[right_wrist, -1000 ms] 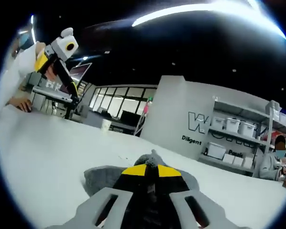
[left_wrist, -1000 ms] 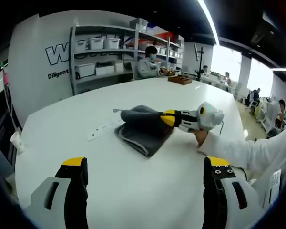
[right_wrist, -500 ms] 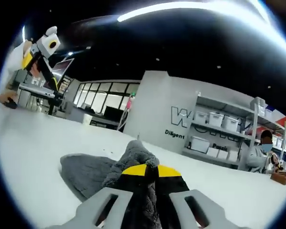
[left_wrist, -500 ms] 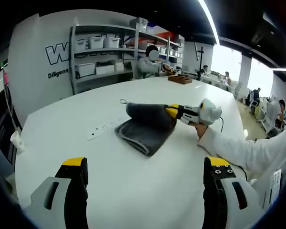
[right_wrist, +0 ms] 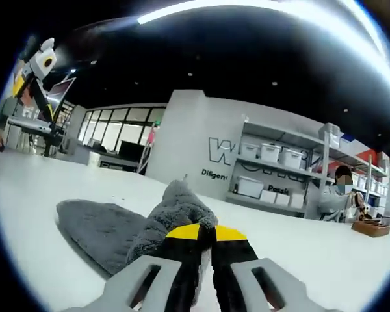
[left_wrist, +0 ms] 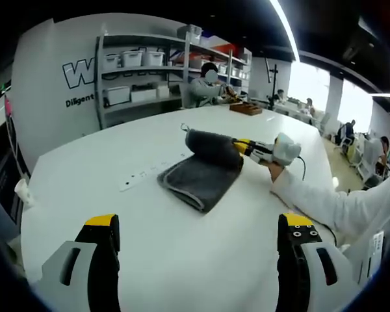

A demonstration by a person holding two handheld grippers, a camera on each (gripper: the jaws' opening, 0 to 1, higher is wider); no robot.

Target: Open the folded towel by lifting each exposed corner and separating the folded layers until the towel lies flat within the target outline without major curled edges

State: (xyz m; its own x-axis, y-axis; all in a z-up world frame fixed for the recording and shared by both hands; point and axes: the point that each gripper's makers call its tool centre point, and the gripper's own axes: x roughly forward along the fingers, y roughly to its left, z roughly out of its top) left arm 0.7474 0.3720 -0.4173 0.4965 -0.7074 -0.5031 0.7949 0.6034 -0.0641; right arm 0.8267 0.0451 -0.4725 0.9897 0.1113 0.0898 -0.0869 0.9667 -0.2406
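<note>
A dark grey towel (left_wrist: pixel 200 177) lies folded on the white table (left_wrist: pixel 149 247), its top layer rolled back into a hump at the far side. My right gripper (left_wrist: pixel 242 147), held by a sleeved arm, is shut on that lifted layer. In the right gripper view the yellow-tipped jaws of my right gripper (right_wrist: pixel 205 234) pinch the towel (right_wrist: pixel 107 227), which bulges up in front of them. My left gripper (left_wrist: pixel 198 237) hovers open near the table's front edge, well short of the towel, with nothing between its fingers.
A white power strip (left_wrist: pixel 135 178) lies on the table left of the towel. Shelves with white bins (left_wrist: pixel 143 71) stand behind the table. A seated person (left_wrist: pixel 205 88) is at the far end, near a brown tray (left_wrist: pixel 245 108).
My right gripper has pulled the towel's top layer up and toward the far side, peeling it off the lower layer. The left gripper has stayed still.
</note>
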